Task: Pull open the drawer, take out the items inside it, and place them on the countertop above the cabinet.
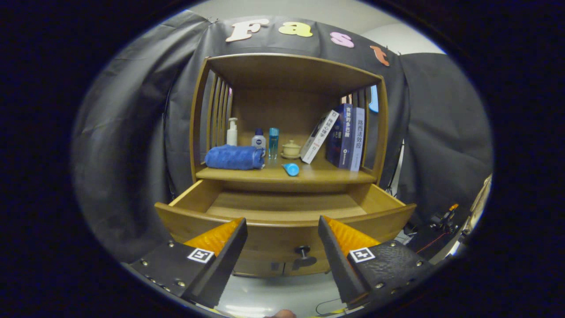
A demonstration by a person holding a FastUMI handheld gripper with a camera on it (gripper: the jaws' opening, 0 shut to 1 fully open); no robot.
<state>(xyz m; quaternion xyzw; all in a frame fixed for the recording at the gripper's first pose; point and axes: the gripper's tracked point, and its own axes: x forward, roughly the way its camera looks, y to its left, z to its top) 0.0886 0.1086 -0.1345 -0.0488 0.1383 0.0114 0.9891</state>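
Drawer (282,207) is pulled out toward the claw (282,247), wood floor bare as far as visible; near strip is hidden behind the front panel. Dark round knob (303,251) on the drawer front sits between the two fingers, untouched. Claw fingers are spread apart, gripping nothing, in front of the drawer front.

Surface (318,174) above the drawer, inside the open wooden cabinet (291,66), carries: rolled blue towel (234,157) at its left end, white pump bottle (231,132) behind it, small white bottle with blue cap (259,140), clear blue tumbler (273,142), small lidded cream pot (291,149) on a saucer, blue tube (291,168) lying near the front edge ahead of the pot.

Right end: white book (318,137) leaning against two upright blue books (346,137). Spines carry Chinese text, too small to read reliably. Bottle labels illegible.
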